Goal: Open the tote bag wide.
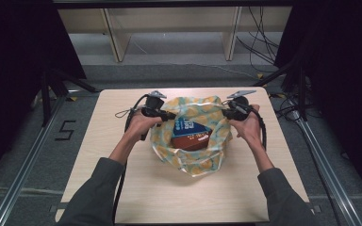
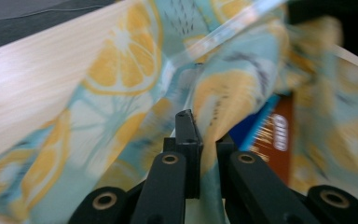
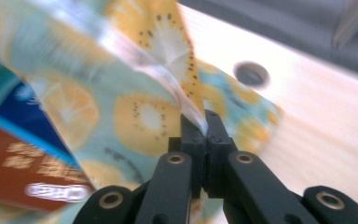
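The person's forearms reach in as the left gripper (image 1: 168, 114) and right gripper (image 1: 226, 113), fingers pinched shut on opposite rims of the fruit-print bag (image 1: 192, 162) on the desk (image 1: 122, 188), spread it around a box (image 1: 191, 134); next probably lifting evenly.

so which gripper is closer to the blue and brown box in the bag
Left, narrowly. The left gripper pinches the bag rim beside the box's blue end; the right gripper pinches the opposite rim, slightly farther off.
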A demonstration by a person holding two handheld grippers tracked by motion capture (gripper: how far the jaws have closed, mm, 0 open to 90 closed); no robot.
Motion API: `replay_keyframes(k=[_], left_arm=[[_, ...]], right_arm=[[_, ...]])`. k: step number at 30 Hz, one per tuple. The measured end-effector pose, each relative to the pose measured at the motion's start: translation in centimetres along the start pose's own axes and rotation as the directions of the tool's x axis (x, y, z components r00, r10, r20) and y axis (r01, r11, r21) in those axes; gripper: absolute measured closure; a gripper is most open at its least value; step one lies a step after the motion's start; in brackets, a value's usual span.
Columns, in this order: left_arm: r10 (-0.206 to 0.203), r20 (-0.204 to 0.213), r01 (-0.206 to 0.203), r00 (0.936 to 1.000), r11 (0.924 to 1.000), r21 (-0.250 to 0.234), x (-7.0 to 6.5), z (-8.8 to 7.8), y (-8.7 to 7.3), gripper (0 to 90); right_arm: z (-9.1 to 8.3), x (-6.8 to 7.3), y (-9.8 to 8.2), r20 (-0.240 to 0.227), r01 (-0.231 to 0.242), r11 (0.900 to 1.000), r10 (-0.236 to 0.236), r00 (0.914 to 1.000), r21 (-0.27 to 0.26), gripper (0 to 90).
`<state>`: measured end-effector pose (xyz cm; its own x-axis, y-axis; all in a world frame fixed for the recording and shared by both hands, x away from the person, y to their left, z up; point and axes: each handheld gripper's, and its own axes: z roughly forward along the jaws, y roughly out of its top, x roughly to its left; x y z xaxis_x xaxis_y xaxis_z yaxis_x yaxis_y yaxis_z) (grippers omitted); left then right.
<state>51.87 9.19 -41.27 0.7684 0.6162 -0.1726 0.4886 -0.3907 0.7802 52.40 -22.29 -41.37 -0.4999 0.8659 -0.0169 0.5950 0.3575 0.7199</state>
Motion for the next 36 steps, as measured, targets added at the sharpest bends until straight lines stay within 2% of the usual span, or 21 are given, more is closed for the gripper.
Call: replay_keyframes(k=[2, 5, 9, 12, 13, 15, 16, 17, 19, 20, 21, 22, 23, 26, 27, 28, 29, 30, 32, 35, 36], left_arm=[[0.037, 0.006, -0.037, 0.9993, 0.9993, 0.008, -0.7, 0.3, 0.1, 87.0], [0.006, 0.014, -0.006, 0.9999, 1.0, 0.0, -0.3, 0.6, 0.3, 87.0], [-0.048, 0.009, 0.048, 0.9988, 0.9983, -0.034, 0.9, 0.6, 0.4, 87.0], [-0.101, 0.024, 0.102, 0.9947, 0.9936, -0.049, 1.5, 0.9, 0.4, 86.8], [-0.105, 0.017, 0.105, 0.9944, 0.9932, -0.05, 1.6, 1.0, 0.4, 86.7], [-0.127, 0.016, 0.127, 0.9918, 0.9899, -0.062, 1.9, 0.9, 0.4, 86.6], [-0.134, 0.013, 0.135, 0.9909, 0.9889, -0.062, 2.0, 0.8, 0.4, 86.6], [-0.145, 0.013, 0.146, 0.9893, 0.9874, -0.062, 2.2, 0.8, 0.3, 86.3], [-0.142, 0.007, 0.142, 0.9899, 0.9882, -0.058, 2.1, 0.8, 0.4, 86.1], [-0.133, -0.004, 0.132, 0.9912, 0.9897, -0.055, 2.0, 0.8, 0.5, 86.1], [-0.122, -0.019, 0.121, 0.9923, 0.9915, -0.046, 2.0, 0.8, 0.5, 86.2], [-0.122, -0.026, 0.121, 0.9922, 0.9919, -0.039, 2.0, 0.8, 0.5, 86.1], [-0.121, -0.037, 0.12, 0.992, 0.9923, -0.031, 2.0, 0.9, 0.4, 86.0], [-0.124, -0.039, 0.123, 0.9915, 0.9921, -0.026, 2.0, 1.2, 0.3, 85.9], [-0.12, -0.035, 0.119, 0.9922, 0.9926, -0.024, 1.9, 1.3, 0.4, 85.9], [-0.118, -0.038, 0.117, 0.9923, 0.9928, -0.024, 1.8, 1.4, 0.4, 85.9], [-0.109, -0.038, 0.109, 0.9933, 0.9939, -0.018, 1.7, 1.4, 0.5, 85.9], [-0.113, -0.037, 0.112, 0.9929, 0.9934, -0.022, 1.6, 1.4, 0.5, 86.0], [-0.112, -0.033, 0.111, 0.9932, 0.9935, -0.023, 1.5, 1.4, 0.6, 86.0], [-0.101, -0.033, 0.1, 0.9943, 0.9948, -0.017, 1.6, 1.3, 0.7, 86.3], [-0.102, -0.034, 0.102, 0.9942, 0.9946, -0.018, 1.6, 1.4, 0.7, 86.4]], right_arm=[[1.0, -1.2, -0.6, -0.021, -0.024, 0.999, 0.025, 0.9995, 0.038, 89.2], [2.9, -1.1, -1.7, -0.036, -0.085, 0.99, 0.089, 0.9953, 0.11, 82.3], [3.0, -2.0, -2.3, -0.065, -0.121, 0.984, 0.13, 0.9893, 0.134, 74.0], [2.2, -3.1, -2.5, -0.1, -0.214, 0.968, 0.227, 0.9687, 0.129, 71.7], [1.9, -3.5, -2.7, -0.11, -0.215, 0.97, 0.227, 0.9676, 0.115, 70.1], [1.1, -4.2, -2.6, -0.153, -0.24, 0.968, 0.249, 0.9563, 0.075, 69.6], [0.5, -3.9, -2.6, -0.185, -0.314, 0.945, 0.325, 0.9273, 0.09, 69.8], [0.2, -4.5, -2.7, -0.212, -0.264, 0.964, 0.265, 0.9406, 0.037, 70.5], [-1.0, -4.7, -2.6, -0.244, -0.27, 0.963, 0.26, 0.9344, -0.008, 72.6], [-1.8, -4.5, -2.3, -0.267, -0.293, 0.956, 0.278, 0.9226, -0.016, 74.0], [-2.1, -4.6, -2.2, -0.293, -0.294, 0.955, 0.271, 0.917, -0.038, 74.8], [-2.6, -4.6, -2.1, -0.337, -0.305, 0.951, 0.27, 0.9019, -0.056, 74.8], [-3.1, -4.6, -2.0, -0.35, -0.309, 0.95, 0.273, 0.8959, -0.049, 74.8], [-4.1, -3.6, -1.6, -0.273, -0.16, 0.987, 0.144, 0.9513, -0.036, 73.1], [-4.4, -2.8, -1.4, -0.25, -0.12, 0.992, 0.109, 0.9621, -0.029, 73.1], [-4.7, -1.8, -1.2, -0.237, -0.116, 0.993, 0.108, 0.9654, -0.018, 74.2], [-4.9, -1.5, -0.8, -0.215, -0.061, 0.998, 0.053, 0.9751, -0.03, 76.3], [-5.1, -0.9, -0.5, -0.21, -0.036, 0.998, 0.025, 0.9774, -0.048, 81.6], [-5.2, 0.1, 0.0, -0.255, -0.018, 0.996, -0.004, 0.9669, -0.085, 89.9], [-3.6, 2.7, 0.1, -0.257, 0.084, 0.996, -0.086, 0.9626, -0.019, 90.0], [-2.6, 3.9, -0.2, -0.264, 0.072, 0.997, -0.073, 0.9618, -0.014, 90.0]])
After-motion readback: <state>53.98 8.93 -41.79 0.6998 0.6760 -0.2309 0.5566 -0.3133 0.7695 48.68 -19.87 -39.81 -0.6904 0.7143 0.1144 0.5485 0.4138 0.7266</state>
